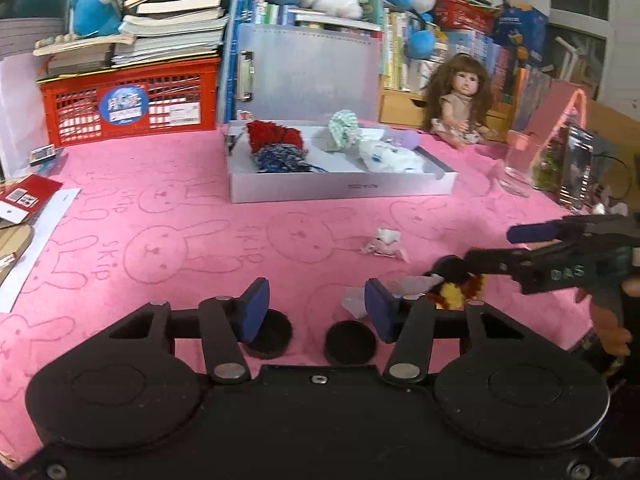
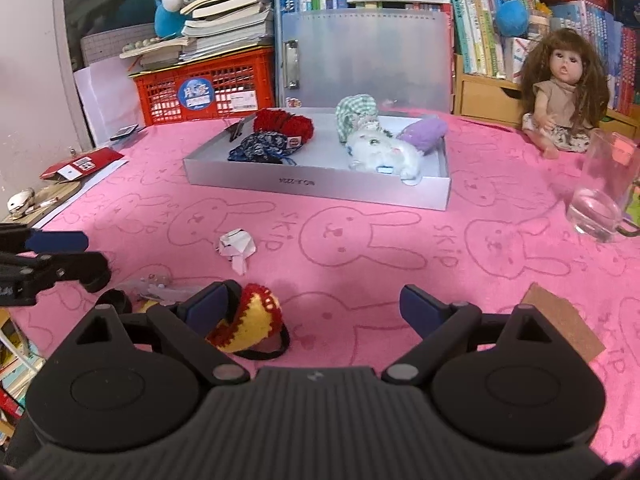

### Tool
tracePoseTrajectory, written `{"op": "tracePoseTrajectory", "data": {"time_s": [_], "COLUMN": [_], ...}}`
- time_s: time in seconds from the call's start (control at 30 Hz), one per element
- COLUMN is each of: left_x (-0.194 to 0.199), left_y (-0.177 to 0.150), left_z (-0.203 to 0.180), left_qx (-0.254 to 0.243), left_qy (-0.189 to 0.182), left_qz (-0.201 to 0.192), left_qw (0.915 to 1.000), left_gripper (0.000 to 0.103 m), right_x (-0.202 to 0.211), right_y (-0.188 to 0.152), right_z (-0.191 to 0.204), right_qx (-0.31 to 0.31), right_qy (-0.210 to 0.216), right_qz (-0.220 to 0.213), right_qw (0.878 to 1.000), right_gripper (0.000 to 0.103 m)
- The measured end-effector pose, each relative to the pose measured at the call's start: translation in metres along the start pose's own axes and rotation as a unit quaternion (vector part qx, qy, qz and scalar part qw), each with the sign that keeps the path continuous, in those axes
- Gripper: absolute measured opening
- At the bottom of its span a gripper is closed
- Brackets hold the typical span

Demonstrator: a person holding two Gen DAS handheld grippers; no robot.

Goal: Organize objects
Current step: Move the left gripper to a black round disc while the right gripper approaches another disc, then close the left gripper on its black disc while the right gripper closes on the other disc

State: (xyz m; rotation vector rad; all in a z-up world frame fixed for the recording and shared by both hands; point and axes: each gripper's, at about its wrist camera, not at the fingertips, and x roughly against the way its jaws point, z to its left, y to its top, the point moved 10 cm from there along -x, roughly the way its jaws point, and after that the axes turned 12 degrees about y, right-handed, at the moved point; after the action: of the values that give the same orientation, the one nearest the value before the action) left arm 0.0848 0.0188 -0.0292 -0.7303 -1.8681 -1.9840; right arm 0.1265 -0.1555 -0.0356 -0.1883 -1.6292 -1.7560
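A silver tray (image 1: pixel 340 191) (image 2: pixel 320 188) sits mid-table on the pink cloth, holding red and blue knitted pieces (image 2: pixel 280 132), a green checked item, a white plush (image 2: pixel 384 156) and a purple plush. A yellow-red knitted scrunchie (image 2: pixel 252 320) (image 1: pixel 454 294) lies near the front edge, against the left finger of my open right gripper (image 2: pixel 316 312). My left gripper (image 1: pixel 316 312) is open and empty, just left of the scrunchie. A crumpled white paper (image 1: pixel 382 244) (image 2: pixel 236 246) lies between the tray and the grippers. Clear plastic wrap (image 2: pixel 160 286) lies beside the scrunchie.
A doll (image 1: pixel 462 100) (image 2: pixel 564 92) sits at the back right. A glass mug (image 2: pixel 604 192) stands at right. A red crate (image 1: pixel 132 104) with stacked books stands at back left. A brown card (image 2: pixel 560 320) lies at front right. Papers lie at left.
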Motion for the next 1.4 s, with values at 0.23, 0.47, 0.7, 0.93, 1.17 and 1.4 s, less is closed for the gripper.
{"op": "tracePoseTrajectory", "data": {"time_s": [0.23, 0.47, 0.7, 0.93, 1.17, 1.4], "left_x": [0.008, 0.006, 0.003, 0.0, -0.002, -0.002], "left_y": [-0.009, -0.022, -0.029, -0.03, -0.029, -0.029], "left_z": [-0.018, -0.025, -0.028, -0.028, -0.028, -0.028], "left_qx": [-0.031, -0.034, -0.04, -0.04, -0.037, -0.038], "left_qy": [-0.021, -0.026, -0.026, -0.023, -0.022, -0.022], "left_qz": [0.0, 0.016, 0.023, 0.024, 0.025, 0.024], "left_qw": [0.9993, 0.999, 0.9986, 0.9987, 0.9988, 0.9987], "left_gripper": [0.045, 0.043, 0.041, 0.041, 0.041, 0.041], "right_x": [0.001, 0.004, -0.005, -0.014, -0.026, -0.033], "right_y": [-0.002, 0.002, 0.0, 0.003, 0.002, 0.0], "right_z": [-0.009, -0.008, 0.02, 0.035, 0.032, 0.032], "right_qx": [0.011, 0.021, 0.069, 0.086, 0.055, 0.034], "right_qy": [-0.036, -0.042, -0.016, 0.001, 0.013, 0.03], "right_qz": [0.004, -0.001, 0.01, 0.017, 0.039, 0.052], "right_qw": [0.999, 0.999, 0.997, 0.996, 0.998, 0.998], "right_gripper": [0.096, 0.094, 0.08, 0.066, 0.063, 0.059]}}
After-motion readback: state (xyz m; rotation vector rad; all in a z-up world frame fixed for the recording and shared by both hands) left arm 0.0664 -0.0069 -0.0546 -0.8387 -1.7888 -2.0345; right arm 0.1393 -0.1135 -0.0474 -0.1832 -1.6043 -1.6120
